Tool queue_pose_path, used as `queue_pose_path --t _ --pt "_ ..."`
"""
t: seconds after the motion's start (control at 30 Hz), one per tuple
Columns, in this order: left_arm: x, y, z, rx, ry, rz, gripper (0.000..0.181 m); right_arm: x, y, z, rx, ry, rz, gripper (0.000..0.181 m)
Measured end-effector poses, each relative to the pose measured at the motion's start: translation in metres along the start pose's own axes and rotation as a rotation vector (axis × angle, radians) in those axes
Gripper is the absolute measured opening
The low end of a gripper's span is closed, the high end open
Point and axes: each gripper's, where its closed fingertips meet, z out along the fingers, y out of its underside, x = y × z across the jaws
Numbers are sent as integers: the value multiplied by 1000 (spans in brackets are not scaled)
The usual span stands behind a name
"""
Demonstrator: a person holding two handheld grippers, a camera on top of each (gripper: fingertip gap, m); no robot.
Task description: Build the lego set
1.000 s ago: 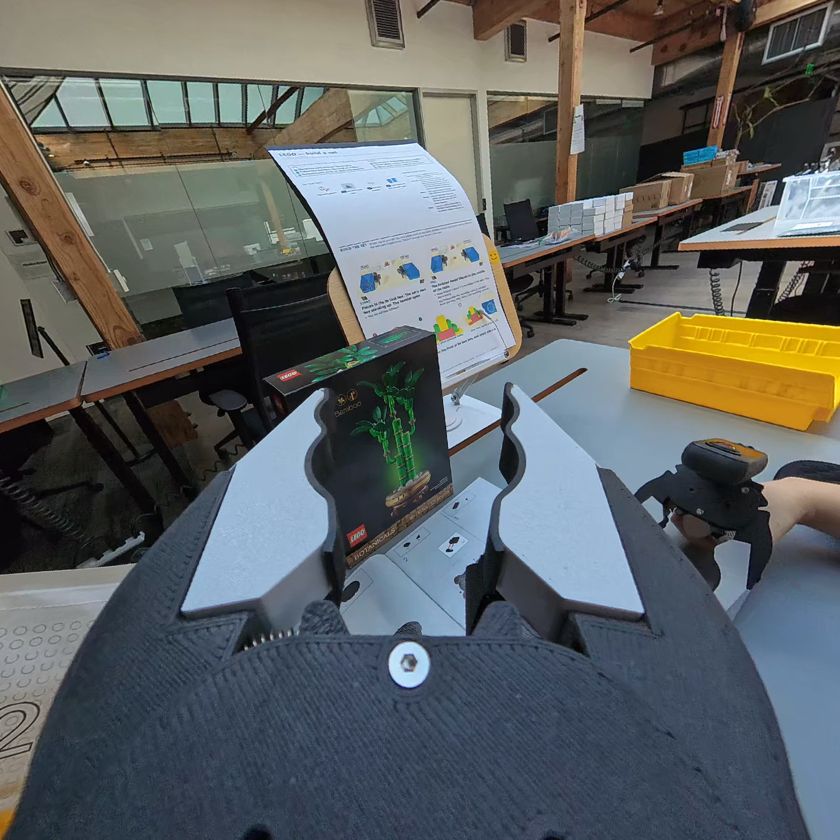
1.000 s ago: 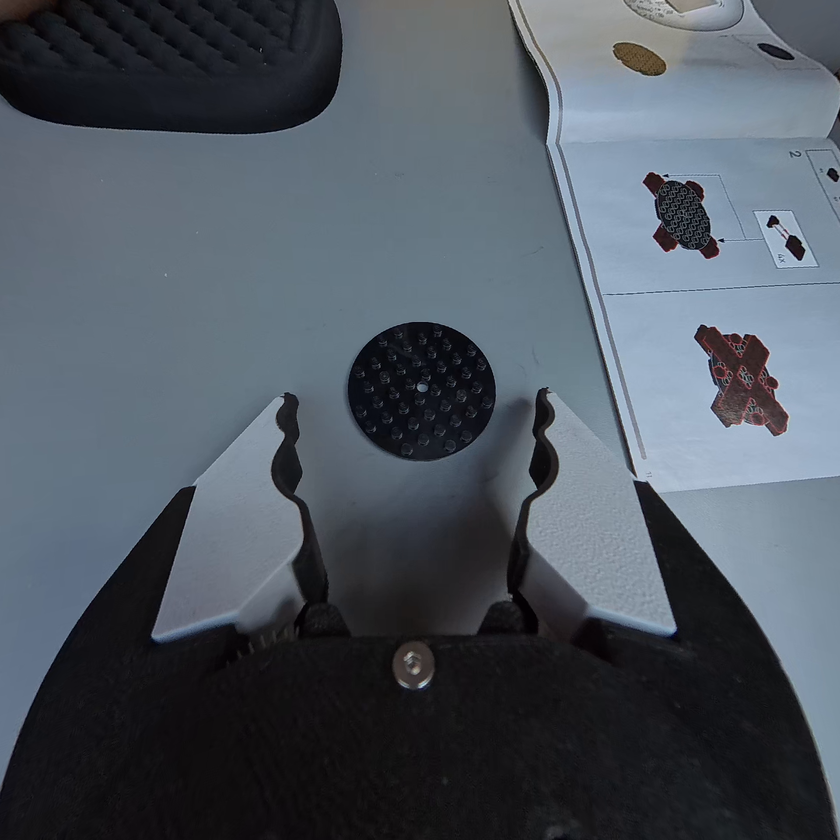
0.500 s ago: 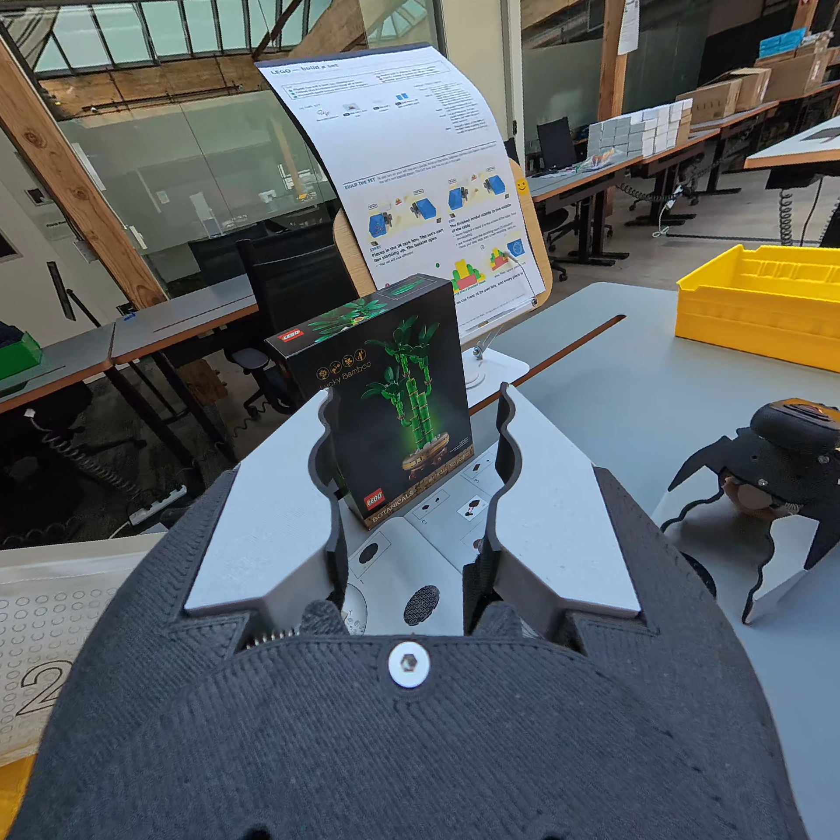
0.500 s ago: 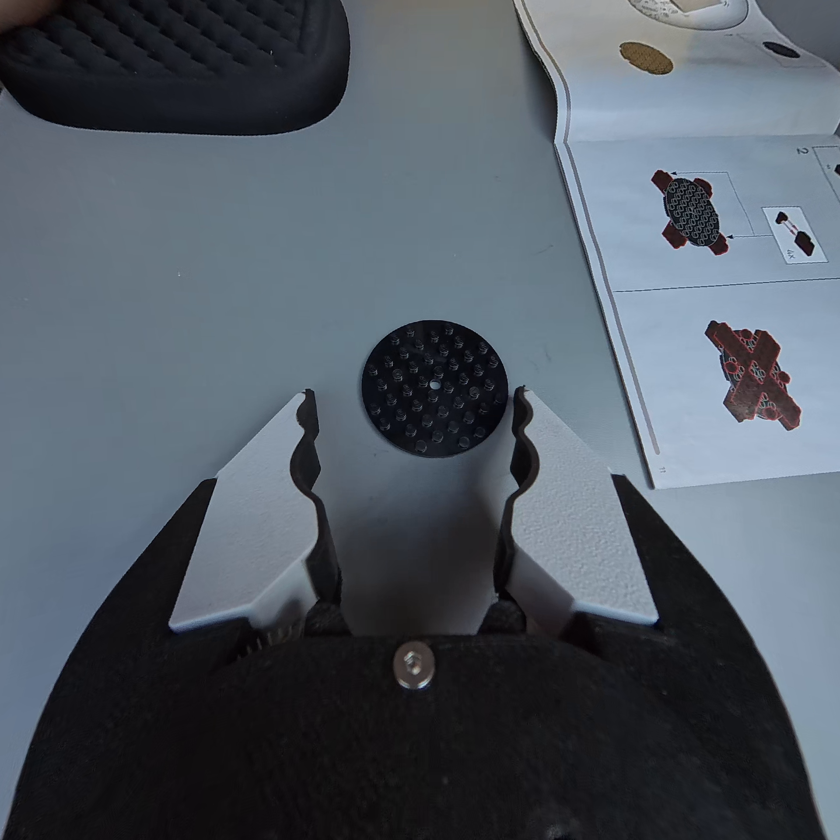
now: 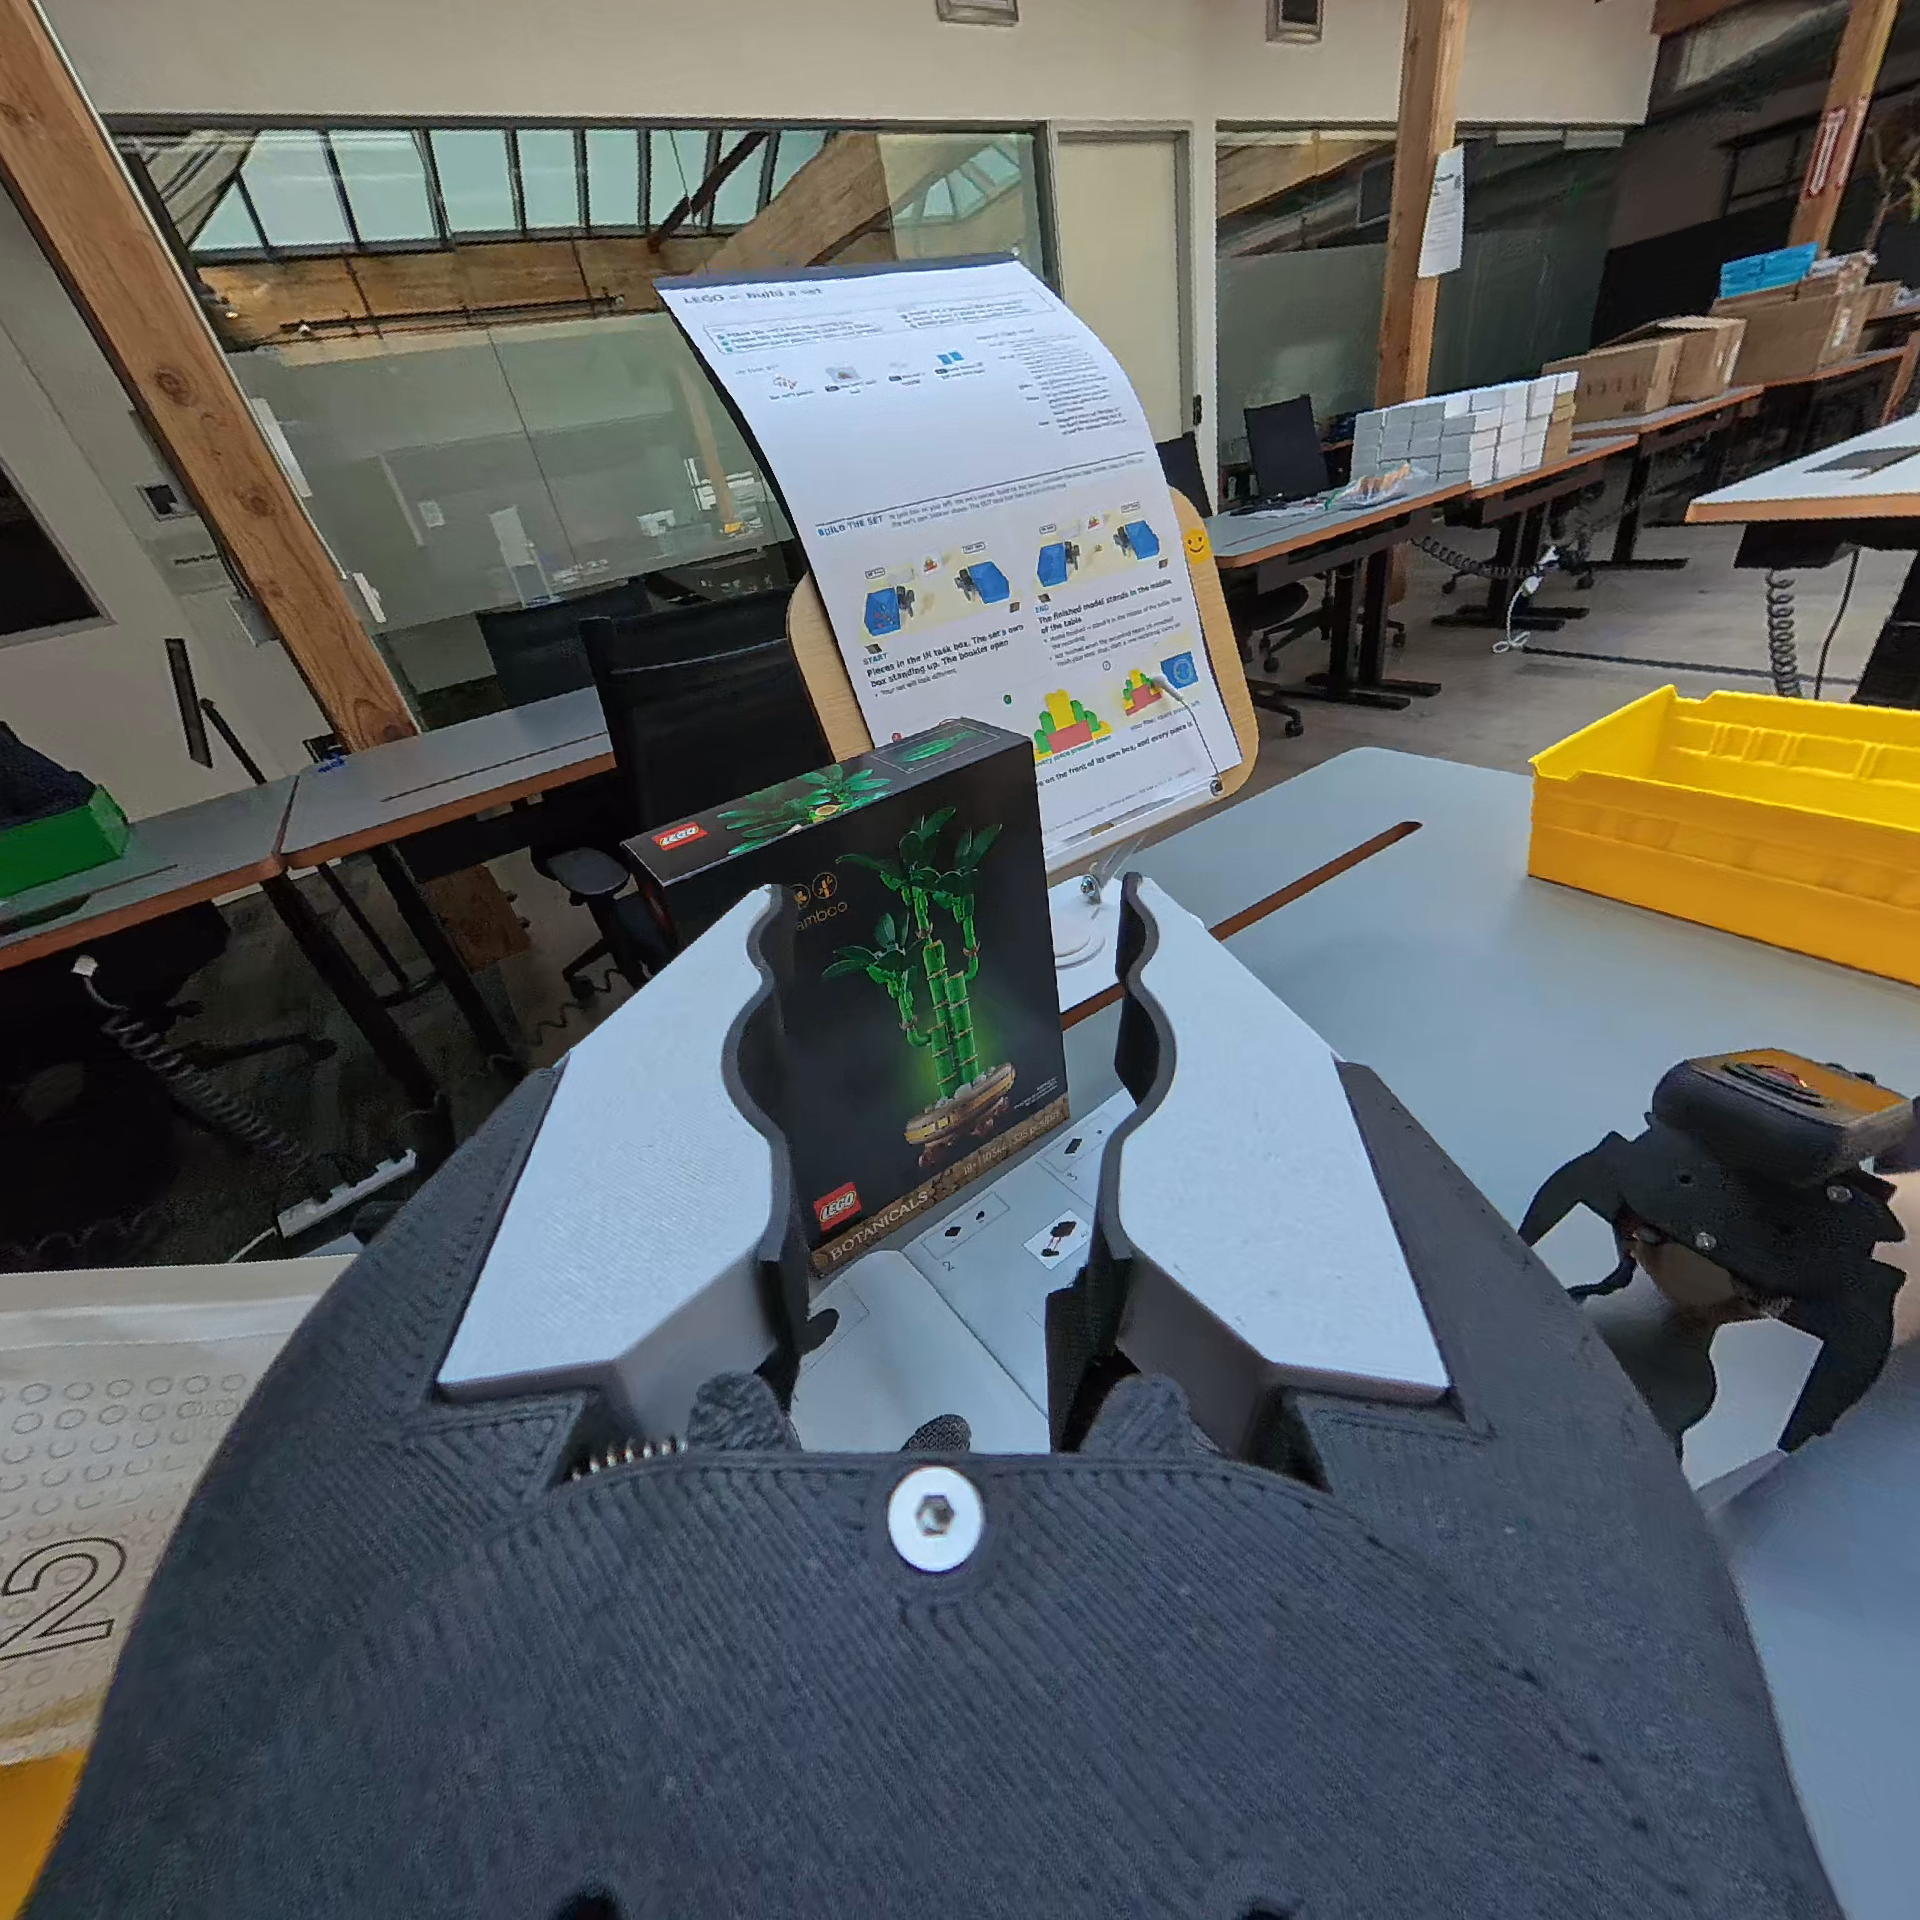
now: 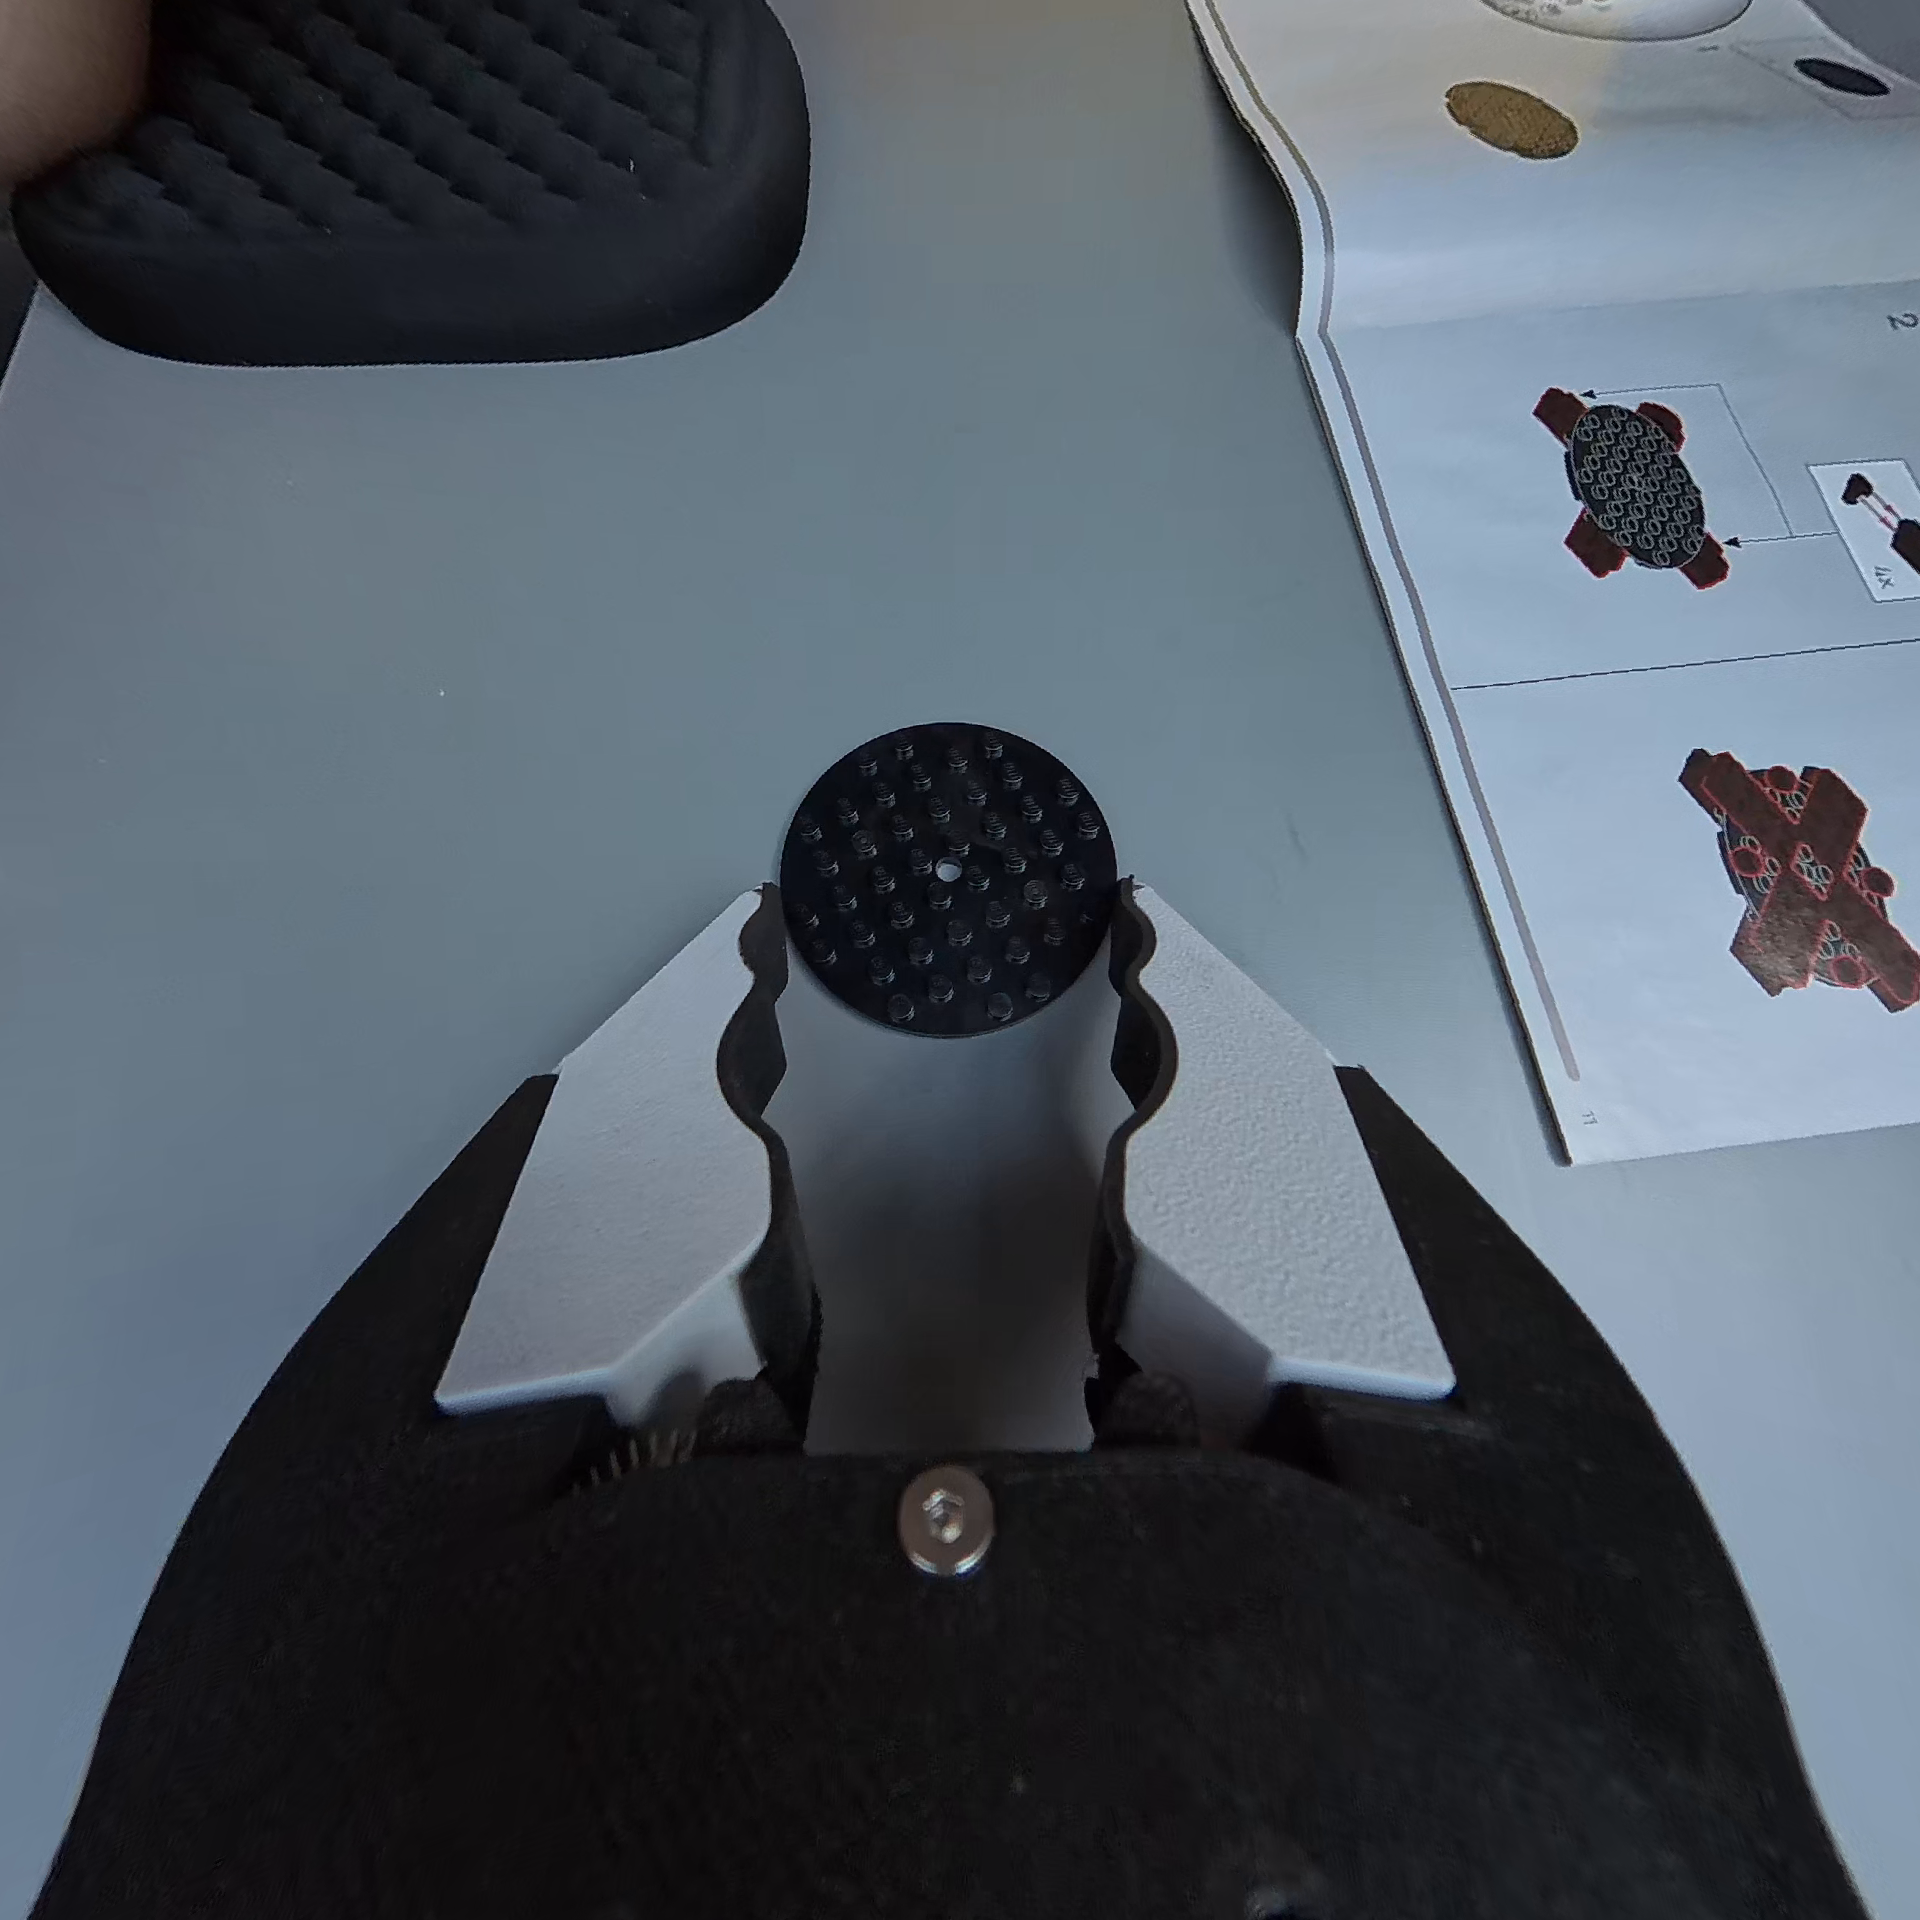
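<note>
A round black studded plate [image 6: 948, 878] lies flat on the grey table [image 6: 520, 623]. My right gripper [image 6: 945, 891] has its two fingertips [image 6: 1132, 914] against the plate's rim, one on each side. The open instruction booklet [image 6: 1662, 644] lies to the right of the plate. In the left wrist view my left gripper [image 5: 948, 904] is open and empty, held above the table. It faces the upright black set box [image 5: 914, 1029], which stands on the booklet [image 5: 987, 1247]. The right gripper [image 5: 1745, 1195] also shows there, low at the right.
A yellow tray [image 5: 1745, 821] sits at the far right of the table. A printed sheet on a stand [image 5: 966, 499] rises behind the box. A white bag [image 5: 104, 1455] lies at the left. A black quilted pad [image 6: 416, 177] lies beyond the plate, to the left. Spacing between my two grippers at the tips: around 35 centimetres.
My right gripper has moved forward and narrowed until its fingertips flank the plate's rim. My left gripper dipped, then tilted back up, staying open.
</note>
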Motion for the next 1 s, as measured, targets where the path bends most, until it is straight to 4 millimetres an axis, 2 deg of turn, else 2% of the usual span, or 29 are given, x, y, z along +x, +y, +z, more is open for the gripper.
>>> queue_pose_path --t 0.13,0.23,0.3,0.37,0.43,0.47,0.53,0.6,0.63,0.7,0.77,0.87,1.0 --pt "-10 -6 -8 42 -3 -50 60 0 -2 2 1 6 15 64" --pt "-16 -3 -7 54 17 -106 60 1 -10 -1 50 -6 64 74" --pt "-21 2 -6 34 6 -106 61 7 -18 -7 69 3 125 79" --pt "-29 9 -7 -1 -36 -83 61 16 -25 -20 4 38 215 82" --pt "-36 13 -9 -27 -67 -76 62 27 -27 -43 -205 137 294 82" --pt "-37 14 -9 -30 -74 -83 62 34 -32 -60 -304 219 311 80" --pt "-35 13 -8 -28 -67 -108 61 34 -33 -103 -606 360 346 73" --pt "-33 16 -5 -49 -65 -120 62 35 -39 -153 -915 544 286 73" --pt "-33 19 -4 -66 -66 -114 62 29 -45 -173 -1058 582 256 73" --pt "-30 24 0 -98 -68 -93 62 22 -61 -199 -1262 636 178 72" --pt "-28 29 3 -126 -68 -83 64 23 -77 -220 -1409 734 122 72" --pt "-26 34 6 -163 -77 -65 65 15 -84 -238 -1615 754 22 72" --pt "-27 38 7 -193 -102 -35 65 10 -82 -244 -1721 733 -21 72"
